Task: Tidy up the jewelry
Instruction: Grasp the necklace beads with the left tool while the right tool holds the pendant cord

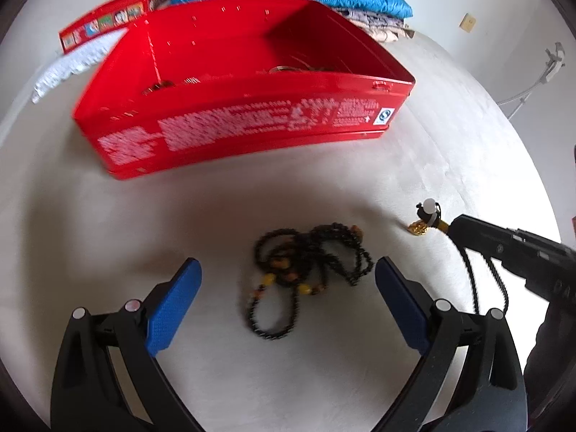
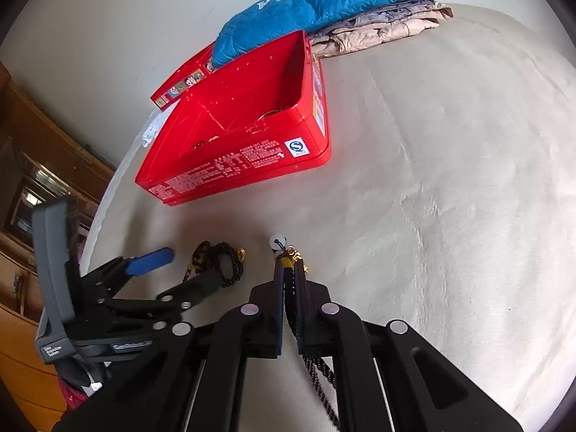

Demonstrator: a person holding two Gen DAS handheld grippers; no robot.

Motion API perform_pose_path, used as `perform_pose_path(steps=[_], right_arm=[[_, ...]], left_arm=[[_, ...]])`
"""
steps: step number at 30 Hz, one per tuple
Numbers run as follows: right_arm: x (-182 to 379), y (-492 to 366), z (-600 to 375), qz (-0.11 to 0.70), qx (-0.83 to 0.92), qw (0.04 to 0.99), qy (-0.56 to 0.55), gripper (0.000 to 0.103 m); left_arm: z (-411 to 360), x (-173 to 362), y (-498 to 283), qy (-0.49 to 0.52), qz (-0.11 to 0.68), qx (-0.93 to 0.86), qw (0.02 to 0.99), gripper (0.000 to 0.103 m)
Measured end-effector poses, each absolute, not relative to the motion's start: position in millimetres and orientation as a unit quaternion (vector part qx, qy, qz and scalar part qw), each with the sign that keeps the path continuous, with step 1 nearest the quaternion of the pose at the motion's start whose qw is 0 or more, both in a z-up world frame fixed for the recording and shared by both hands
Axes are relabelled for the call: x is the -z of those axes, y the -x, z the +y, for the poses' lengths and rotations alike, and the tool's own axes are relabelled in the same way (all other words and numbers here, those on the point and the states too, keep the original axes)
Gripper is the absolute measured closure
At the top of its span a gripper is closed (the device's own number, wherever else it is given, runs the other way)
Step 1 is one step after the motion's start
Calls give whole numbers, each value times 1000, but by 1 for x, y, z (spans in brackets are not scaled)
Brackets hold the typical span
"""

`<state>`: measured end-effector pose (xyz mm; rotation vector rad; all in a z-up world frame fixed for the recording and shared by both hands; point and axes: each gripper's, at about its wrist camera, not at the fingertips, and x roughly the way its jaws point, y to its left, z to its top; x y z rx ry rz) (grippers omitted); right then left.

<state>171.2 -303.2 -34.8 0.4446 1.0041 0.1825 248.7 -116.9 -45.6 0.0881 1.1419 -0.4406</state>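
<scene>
A dark beaded necklace with amber beads (image 1: 306,273) lies in a heap on the cream bed cover, between the blue pads of my open left gripper (image 1: 288,270); it also shows in the right wrist view (image 2: 219,259). My right gripper (image 2: 287,270) is shut on a black beaded strand with a white bead and gold charm (image 2: 284,248), whose loops hang below the fingers (image 1: 486,280). The open red tin box (image 1: 252,82) stands beyond, with some jewelry inside; it also shows in the right wrist view (image 2: 248,136).
The red lid (image 1: 111,18) leans behind the box. A blue quilt on folded clothes (image 2: 324,3) lies at the back. White lace cloth (image 1: 68,68) is left of the box. A wooden cabinet (image 2: 32,165) stands beside the bed.
</scene>
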Motion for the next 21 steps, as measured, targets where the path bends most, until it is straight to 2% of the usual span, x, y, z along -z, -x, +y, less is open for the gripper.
perform_pose_path(steps=[1,2,3,7,9,11,14,16,21], right_arm=[[35,-171,-303,477,-87,849,-211,98],[36,-172,-304,478,-86,848,-211,98],[36,-173,-304,479,-84,848,-211,98],[40,-175,-301,484,-80,846,-208,98],[42,-177,-299,486,-79,845,-206,98],[43,-177,-297,487,-79,846,-204,98],[43,-177,-297,484,-70,849,-202,91],[41,-176,-299,479,-62,852,-203,80],[45,-181,-307,473,-58,851,-220,66]], left_arm=[[-119,48,-250,-41,539,207,815,7],[-121,50,-251,-45,540,205,815,12],[-124,50,-251,-56,536,199,819,23],[-130,49,-249,-74,523,195,826,43],[-130,47,-249,-74,518,195,829,67],[-126,46,-249,-59,521,205,826,82],[-119,45,-248,-43,526,218,821,85],[-115,44,-247,-34,528,221,819,86],[-105,40,-242,-13,531,228,816,87]])
